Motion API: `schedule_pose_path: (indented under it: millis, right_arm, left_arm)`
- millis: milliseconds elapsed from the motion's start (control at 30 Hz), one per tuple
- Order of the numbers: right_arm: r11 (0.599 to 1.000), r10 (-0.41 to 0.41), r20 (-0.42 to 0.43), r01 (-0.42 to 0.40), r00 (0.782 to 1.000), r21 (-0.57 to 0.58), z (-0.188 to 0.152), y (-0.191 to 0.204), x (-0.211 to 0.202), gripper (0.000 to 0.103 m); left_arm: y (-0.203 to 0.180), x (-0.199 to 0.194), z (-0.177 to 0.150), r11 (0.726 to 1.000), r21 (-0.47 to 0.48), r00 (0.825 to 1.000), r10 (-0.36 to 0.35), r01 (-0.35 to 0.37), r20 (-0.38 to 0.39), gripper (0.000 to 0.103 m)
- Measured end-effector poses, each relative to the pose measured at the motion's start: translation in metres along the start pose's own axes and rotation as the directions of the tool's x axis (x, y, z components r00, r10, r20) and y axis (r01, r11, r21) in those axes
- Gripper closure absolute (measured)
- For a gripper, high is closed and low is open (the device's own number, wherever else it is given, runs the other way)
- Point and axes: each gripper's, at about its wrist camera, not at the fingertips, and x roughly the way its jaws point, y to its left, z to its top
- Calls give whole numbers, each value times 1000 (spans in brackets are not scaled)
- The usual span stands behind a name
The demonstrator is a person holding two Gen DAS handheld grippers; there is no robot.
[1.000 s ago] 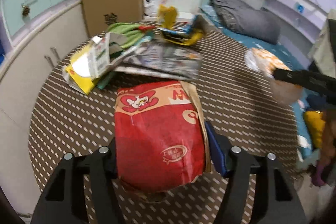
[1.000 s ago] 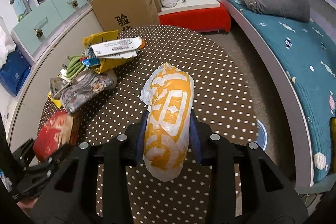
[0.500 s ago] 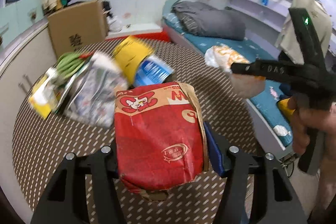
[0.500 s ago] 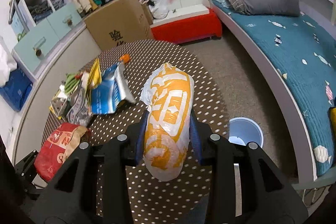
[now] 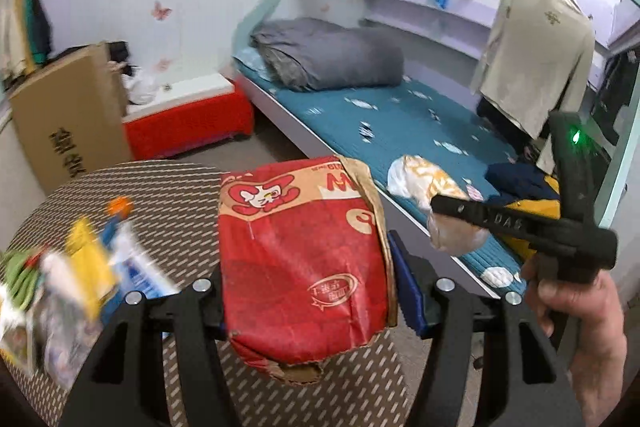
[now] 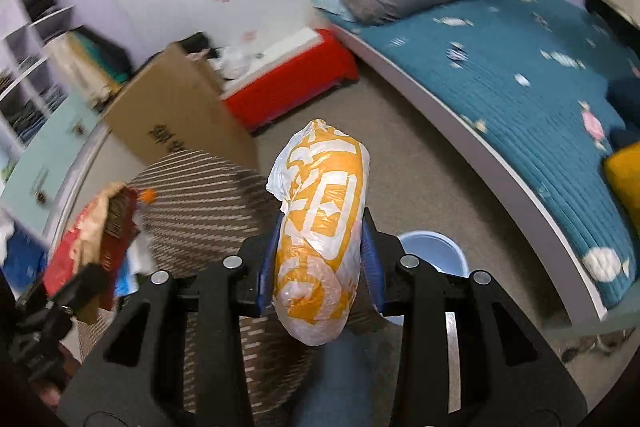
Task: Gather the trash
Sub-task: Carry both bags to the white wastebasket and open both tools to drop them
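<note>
- While the left gripper (image 5: 308,291) is clamped on a red paper bag (image 5: 304,255), the bag stands between its blue pads above the near edge of the dotted counter (image 5: 176,195); the bag's lower corner is torn.
- Printing on the red bag shows a cartoon figure in a red-and-white band near the top, part of a large yellow "M", and an oval stamp of small characters too small to read.
- Clamped in the right gripper (image 6: 320,267) is a rolled white plastic bag (image 6: 320,227) with bold orange characters, hard to read on the crumpled film; it juts out past the pads, over the floor.
- A hand (image 5: 580,331) holds the right gripper's black handle at the right of the left wrist view; raised letters on that handle read roughly "DAS", and a green light glows on it.
- Just below and beyond the right gripper, a pale blue bin (image 6: 436,251) stands on the floor (image 6: 420,163).
- Blurred wrappers (image 5: 80,279) in yellow, blue and green lie on the counter to the left.
- Farther off, a cardboard box (image 5: 68,119) with dark printed characters leans beside a red bench (image 5: 188,123).
- At the back, a grey quilt (image 5: 332,55) lies folded on the teal bed (image 5: 400,123).
</note>
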Motion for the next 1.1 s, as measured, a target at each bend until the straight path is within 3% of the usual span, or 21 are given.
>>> schedule_pose_path:
  millis: [133, 300, 467, 567, 667, 800, 900, 967, 1000, 1100]
  right_arm:
    - [996, -38, -56, 42, 998, 82, 2, -45, 31, 67]
    - [979, -73, -194, 107, 978, 171, -12, -97, 101, 67]
    - [959, -54, -297, 132, 953, 251, -30, -136, 160, 65]
    - [944, -26, -329, 132, 944, 303, -33, -150, 182, 57]
    - [926, 20, -334, 109, 942, 361, -38, -160, 191, 41]
    - [898, 34, -326, 115, 945, 424, -43, -173, 190, 36]
    - [881, 23, -307, 126, 951, 456, -47, -182, 181, 36]
    - [872, 13, -292, 131, 956, 471, -46, -186, 175, 36]
    - [869, 9, -280, 131, 960, 477, -45, -188, 170, 36]
    - [870, -6, -256, 131, 967, 475, -41, -188, 159, 33]
  left_arm:
    - [-21, 51, 18, 999, 37, 997, -29, 32, -74, 42]
    - [-47, 116, 31, 994, 93, 982, -32, 50, -186, 42]
    - [-68, 176, 30, 987, 151, 951, -13, 62, -308, 42]
    - [-77, 206, 25, 983, 164, 918, -6, 77, -396, 42]
    - [-84, 232, 21, 979, 184, 885, 9, 87, -465, 42]
    - [-91, 258, 17, 975, 200, 836, 26, 101, -548, 41]
    - [-97, 273, 15, 967, 236, 813, 63, 92, -578, 36]
    - [-99, 281, 13, 963, 253, 794, 84, 90, -602, 17]
    - [-100, 284, 12, 960, 266, 784, 104, 80, -612, 15]
    - [-99, 287, 15, 960, 275, 789, 134, 46, -599, 12]
